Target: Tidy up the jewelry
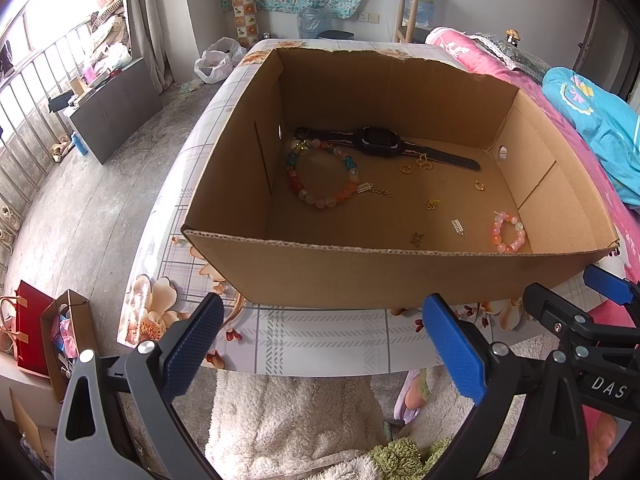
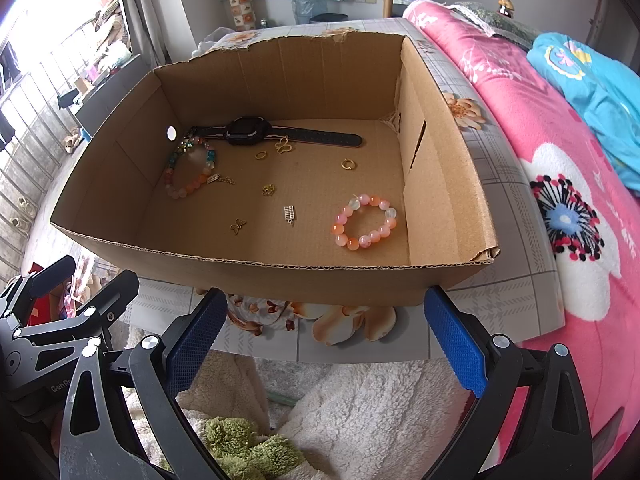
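Observation:
An open cardboard box (image 1: 320, 276) (image 2: 280, 280) stands on the floral table. Inside lie a black watch (image 1: 380, 142) (image 2: 246, 130), a large multicolour bead bracelet (image 1: 320, 200) (image 2: 188, 188), a small pink-orange bead bracelet (image 1: 508, 234) (image 2: 364, 222), gold rings (image 1: 406, 169) (image 2: 347, 165), butterfly charms (image 1: 417, 239) (image 2: 237, 225) and silver charms (image 1: 457, 227) (image 2: 289, 213). My left gripper (image 1: 320, 348) is open, held short of the box's near wall. My right gripper (image 2: 320, 340) is open too, also in front of that wall. Neither holds anything.
A pink floral blanket (image 2: 560, 200) and a blue cushion (image 1: 592, 120) lie to the right of the table (image 1: 320, 344). White fluffy cloth (image 2: 360, 412) lies below the grippers. Bags (image 1: 48, 340) stand on the floor at left. The right gripper's body (image 1: 580, 320) shows in the left view.

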